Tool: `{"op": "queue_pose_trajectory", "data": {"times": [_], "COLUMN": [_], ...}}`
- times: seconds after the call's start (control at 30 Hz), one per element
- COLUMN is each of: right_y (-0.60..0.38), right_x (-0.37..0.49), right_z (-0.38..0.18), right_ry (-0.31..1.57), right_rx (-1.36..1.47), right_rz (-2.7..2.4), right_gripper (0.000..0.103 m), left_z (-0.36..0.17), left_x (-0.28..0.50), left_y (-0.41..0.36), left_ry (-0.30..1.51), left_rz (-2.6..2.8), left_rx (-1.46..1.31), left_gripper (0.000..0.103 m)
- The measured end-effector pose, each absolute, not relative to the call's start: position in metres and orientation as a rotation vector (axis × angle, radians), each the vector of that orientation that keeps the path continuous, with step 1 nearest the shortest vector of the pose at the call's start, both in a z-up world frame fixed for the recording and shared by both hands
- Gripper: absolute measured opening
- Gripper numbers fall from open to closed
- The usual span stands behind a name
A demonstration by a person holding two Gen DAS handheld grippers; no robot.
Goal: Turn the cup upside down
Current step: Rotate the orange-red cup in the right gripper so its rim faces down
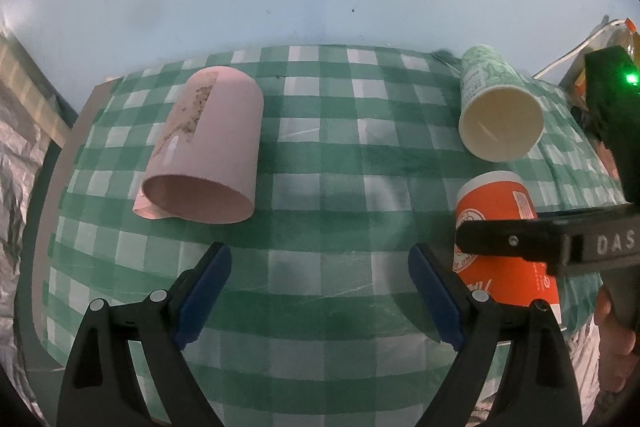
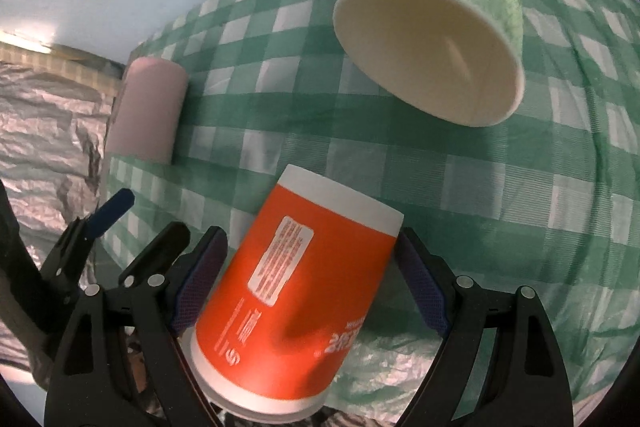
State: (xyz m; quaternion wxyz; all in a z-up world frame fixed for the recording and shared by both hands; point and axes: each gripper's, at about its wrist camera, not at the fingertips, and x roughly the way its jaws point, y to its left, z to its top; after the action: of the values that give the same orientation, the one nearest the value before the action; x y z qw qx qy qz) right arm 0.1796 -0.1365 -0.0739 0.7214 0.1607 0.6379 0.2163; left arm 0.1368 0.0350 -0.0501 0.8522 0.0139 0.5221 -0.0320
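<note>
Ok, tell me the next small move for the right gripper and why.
Probably lower the orange cup rim-down onto the checked tablecloth before letting go. The right gripper has its pads on both sides of the cup, whose closed base already points away from the camera. The left gripper is open, holding nothing.

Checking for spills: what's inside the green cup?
The green cup lies on its side, showing a bare cream interior with only a seam line. Nothing visibly inside.

Pink roll (image 1: 204,143) lying on a green checked tablecloth (image 1: 320,163).
</note>
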Motion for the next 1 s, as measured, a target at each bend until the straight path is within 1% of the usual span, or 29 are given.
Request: {"op": "queue_pose_trajectory", "data": {"times": [0.07, 0.1, 0.23, 0.5, 0.63, 0.87, 1.0], "right_y": [-0.138, -0.138, -0.14, -0.139, -0.142, -0.139, -0.125], "right_x": [0.181, 0.181, 0.179, 0.167, 0.152, 0.114, 0.092], "right_z": [-0.078, -0.078, -0.076, -0.06, -0.036, 0.008, 0.026], "right_ry": [1.415, 1.413, 1.382, 1.272, 1.156, 0.869, 0.675], "right_rx": [0.376, 0.382, 0.387, 0.35, 0.28, 0.113, -0.048], "right_rz": [0.48, 0.485, 0.501, 0.542, 0.551, 0.544, 0.47], "right_gripper": [0.085, 0.081, 0.071, 0.069, 0.068, 0.067, 0.067], "left_z": [-0.051, -0.052, -0.052, -0.05, -0.048, -0.037, -0.033], "left_x": [0.137, 0.137, 0.137, 0.133, 0.123, 0.105, 0.098], "left_y": [0.036, 0.036, 0.037, 0.04, 0.04, 0.043, 0.046], "left_ry": [1.097, 1.098, 1.099, 1.092, 1.069, 0.971, 0.932], "left_rz": [-0.066, -0.066, -0.063, -0.071, -0.088, -0.05, -0.035], "left_rx": [0.03, 0.029, 0.022, -0.004, -0.025, -0.048, -0.075], "left_gripper": [0.091, 0.091, 0.091, 0.091, 0.091, 0.091, 0.091]}}
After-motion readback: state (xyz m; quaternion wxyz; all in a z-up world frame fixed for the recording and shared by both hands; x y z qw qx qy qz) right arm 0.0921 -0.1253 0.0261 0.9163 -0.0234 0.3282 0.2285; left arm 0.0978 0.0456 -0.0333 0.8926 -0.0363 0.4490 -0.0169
